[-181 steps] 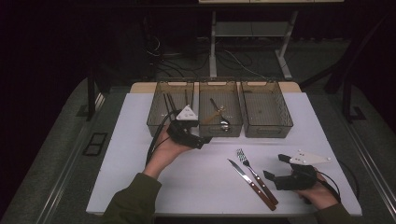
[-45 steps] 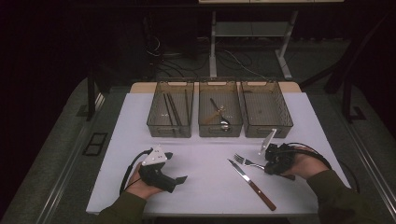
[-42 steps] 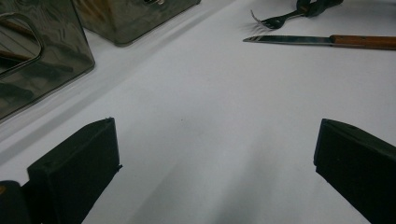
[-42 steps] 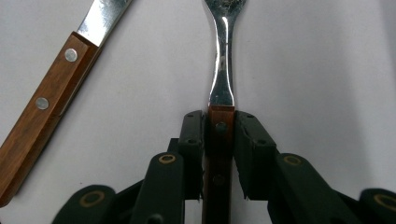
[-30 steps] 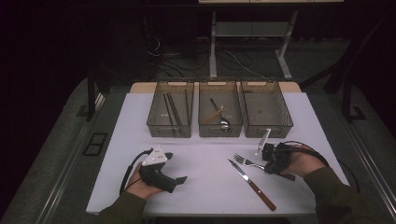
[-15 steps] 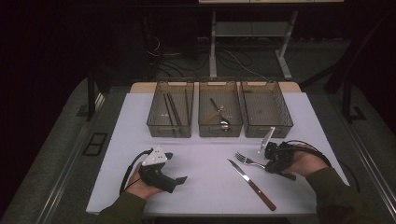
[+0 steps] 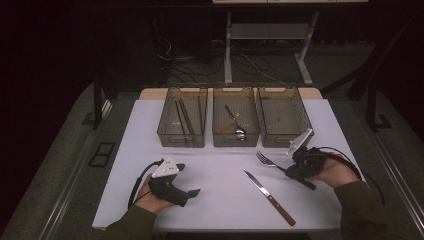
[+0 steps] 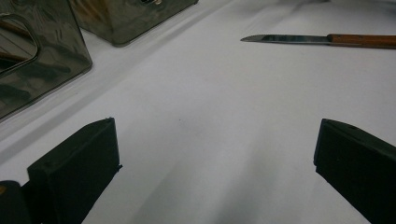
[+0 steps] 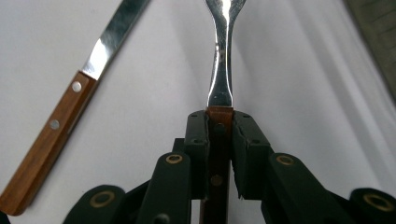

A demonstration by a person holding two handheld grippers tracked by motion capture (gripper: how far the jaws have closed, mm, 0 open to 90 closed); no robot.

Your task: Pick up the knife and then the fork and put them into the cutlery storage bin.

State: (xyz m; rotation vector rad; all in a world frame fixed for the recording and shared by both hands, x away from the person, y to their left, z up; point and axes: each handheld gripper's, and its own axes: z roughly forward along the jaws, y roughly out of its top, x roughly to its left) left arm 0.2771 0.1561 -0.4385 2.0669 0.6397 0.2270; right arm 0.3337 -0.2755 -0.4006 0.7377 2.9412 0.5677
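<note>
Your left gripper (image 7: 192, 192) rests on the white table (image 7: 220, 205), near the front left edge. Its jaws stand wide apart with bare tabletop between them; the pads (image 8: 74, 163) are matte black blocks, square-cut. A grey three-cornered plate sits on top of it.

Behind it, three translucent smoke-tinted bins stand in a row along the far side, rectangular, with wavy glossy walls. The left bin (image 7: 183, 136) holds dark slender sticks. The middle bin (image 7: 236, 137) holds a spoon and a wooden-handled piece. The right bin (image 7: 283, 135) shows nothing I can make out inside.

The knife (image 7: 269, 197) lies flat on the table, between your two hands. Bright polished blade, brown wooden handle with two metal rivets. Blade tip points to the far left, handle end to the near right.

The fork (image 7: 270, 161) is in your right gripper (image 9: 219, 122). The jaws are closed on its handle, pads pressed against both sides of the brown wood just below where the steel neck begins. Its steel is polished and mirror-bright, neck narrow and flared. Long axis runs straight out along the jaws; in the high view the tines point left and slightly away from you, in front of the right bin, handle back toward your right hand.
</note>
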